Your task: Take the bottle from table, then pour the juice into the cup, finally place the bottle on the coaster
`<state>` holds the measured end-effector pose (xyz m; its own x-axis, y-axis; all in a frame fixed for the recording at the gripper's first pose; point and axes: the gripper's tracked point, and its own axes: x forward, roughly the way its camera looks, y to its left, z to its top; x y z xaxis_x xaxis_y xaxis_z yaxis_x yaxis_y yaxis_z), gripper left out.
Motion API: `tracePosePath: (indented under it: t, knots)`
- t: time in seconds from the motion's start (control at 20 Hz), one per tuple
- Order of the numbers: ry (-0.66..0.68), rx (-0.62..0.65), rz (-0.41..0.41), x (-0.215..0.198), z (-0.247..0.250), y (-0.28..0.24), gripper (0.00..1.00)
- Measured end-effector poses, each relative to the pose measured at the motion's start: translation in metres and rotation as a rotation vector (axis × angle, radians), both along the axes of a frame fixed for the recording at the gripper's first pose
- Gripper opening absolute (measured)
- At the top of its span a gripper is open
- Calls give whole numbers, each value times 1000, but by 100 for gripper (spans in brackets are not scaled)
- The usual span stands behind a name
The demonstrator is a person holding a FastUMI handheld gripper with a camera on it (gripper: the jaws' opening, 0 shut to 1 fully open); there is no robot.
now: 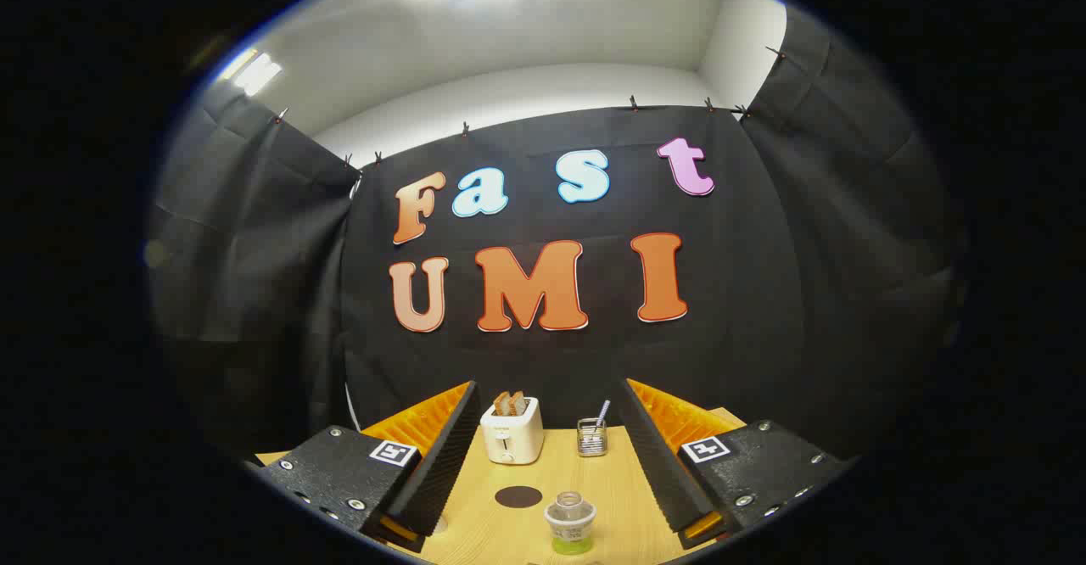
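Gripper held wide open, fingers spread apart, clamping nothing, hovering above the wooden table. Bottle standing between the two fingers, nearer the 6 o'clock side of the gap, touching neither; cap looks absent, open mouth facing up at 12 o'clock, so long axis runs vertical, base down on the table. Greenish juice visible low in the bottle.

Coaster, a dark flat disc, lying just beside the bottle at about 10 o'clock. Farther out toward 12 o'clock: toaster with bread in its slots at 11 o'clock, and a small mesh holder with a straw-like stick at 1 o'clock. Unclear whether that holder counts as the cup; too small to tell.

Likely troubles, judged from here: closing off-centre could nudge the upright bottle over, spilling juice through the open mouth. Gripping high on the narrow neck could let it swing or slip during the pour. Descending too steeply could clip the rim with a fingertip.
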<state>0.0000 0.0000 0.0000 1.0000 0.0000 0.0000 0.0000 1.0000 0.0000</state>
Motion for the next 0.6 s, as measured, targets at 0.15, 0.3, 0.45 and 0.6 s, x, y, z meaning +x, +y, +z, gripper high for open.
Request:
tracePosePath:
  t: [0.15,0.3,0.45,0.6]
  knots:
    - [-9,-22,3,-2,1,-1,97]
    - [-13,-56,-17,-4,-1,-7,97]
    - [-10,-58,-8,-4,-2,-3,97]
    - [-24,-52,-7,-4,4,-2,97]
